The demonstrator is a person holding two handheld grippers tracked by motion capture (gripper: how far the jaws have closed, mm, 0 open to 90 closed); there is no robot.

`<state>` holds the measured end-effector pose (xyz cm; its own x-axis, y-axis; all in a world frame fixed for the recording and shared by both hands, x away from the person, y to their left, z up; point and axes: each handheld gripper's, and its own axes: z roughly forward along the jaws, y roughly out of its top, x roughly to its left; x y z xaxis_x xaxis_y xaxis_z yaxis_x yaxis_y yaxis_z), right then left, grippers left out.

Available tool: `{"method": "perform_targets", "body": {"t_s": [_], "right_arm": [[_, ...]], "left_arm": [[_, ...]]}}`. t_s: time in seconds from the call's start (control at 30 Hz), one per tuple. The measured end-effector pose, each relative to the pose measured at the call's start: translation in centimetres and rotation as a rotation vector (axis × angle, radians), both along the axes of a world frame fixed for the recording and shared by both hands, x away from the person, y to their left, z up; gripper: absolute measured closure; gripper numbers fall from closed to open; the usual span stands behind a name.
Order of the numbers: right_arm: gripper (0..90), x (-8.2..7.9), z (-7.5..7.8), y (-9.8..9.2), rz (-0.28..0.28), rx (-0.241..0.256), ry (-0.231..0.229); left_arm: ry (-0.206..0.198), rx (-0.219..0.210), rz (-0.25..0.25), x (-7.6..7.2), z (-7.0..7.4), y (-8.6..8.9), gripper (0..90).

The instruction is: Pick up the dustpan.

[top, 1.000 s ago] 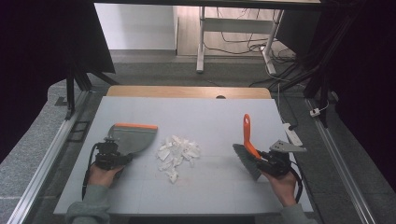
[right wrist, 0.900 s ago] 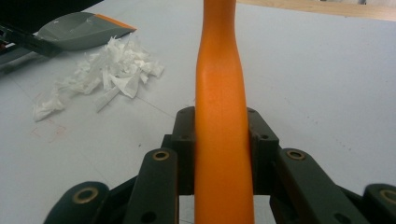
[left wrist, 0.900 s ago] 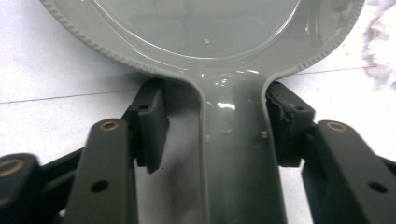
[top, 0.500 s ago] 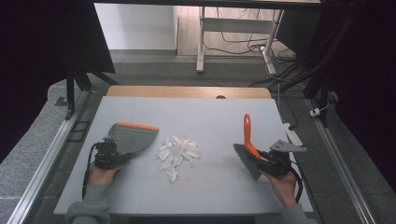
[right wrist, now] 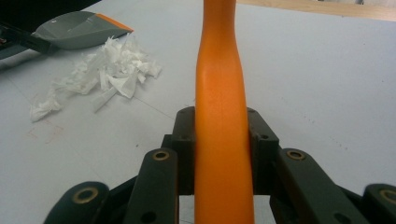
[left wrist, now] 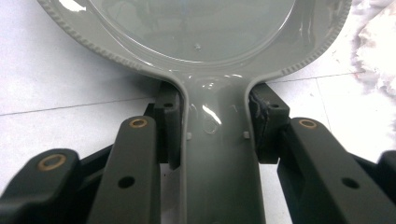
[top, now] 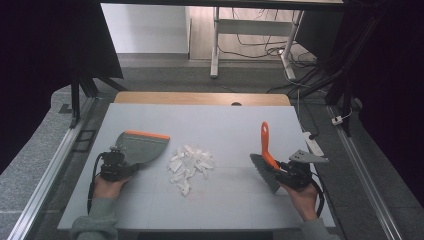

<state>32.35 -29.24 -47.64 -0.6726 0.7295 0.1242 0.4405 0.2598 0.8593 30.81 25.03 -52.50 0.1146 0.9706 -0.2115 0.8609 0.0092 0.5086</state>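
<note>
Paper scraps [top: 190, 167] mid-table, bare table [top: 225, 125] all around.

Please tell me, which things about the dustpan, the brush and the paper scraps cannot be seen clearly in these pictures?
- Dustpan: the left gripper view's top edge cuts off its front lip.
- Brush: right gripper view shows the orange handle; top and bottom edges cut its ends.
- Paper scraps: too small in the high view to count.

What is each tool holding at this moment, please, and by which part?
The left tool grips the grey dustpan by its handle; the right tool grips the brush by its orange handle.
</note>
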Motion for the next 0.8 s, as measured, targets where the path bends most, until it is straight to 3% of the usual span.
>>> {"method": "perform_targets", "body": {"t_s": [0.4,0.8], "right_arm": [[69.7,-0.1,0.1,0.0,-0.006,-0.003,-0.005],[69.6,-0.1,0.3,-0.3,-0.014,0.002,-0.014]], "left_arm": [[-0.029,-0.019,-0.016,-0.1,0.3,0.6,61.3],[-0.114,-0.081,-0.043,-0.8,1.5,2.0,61.3]]}}
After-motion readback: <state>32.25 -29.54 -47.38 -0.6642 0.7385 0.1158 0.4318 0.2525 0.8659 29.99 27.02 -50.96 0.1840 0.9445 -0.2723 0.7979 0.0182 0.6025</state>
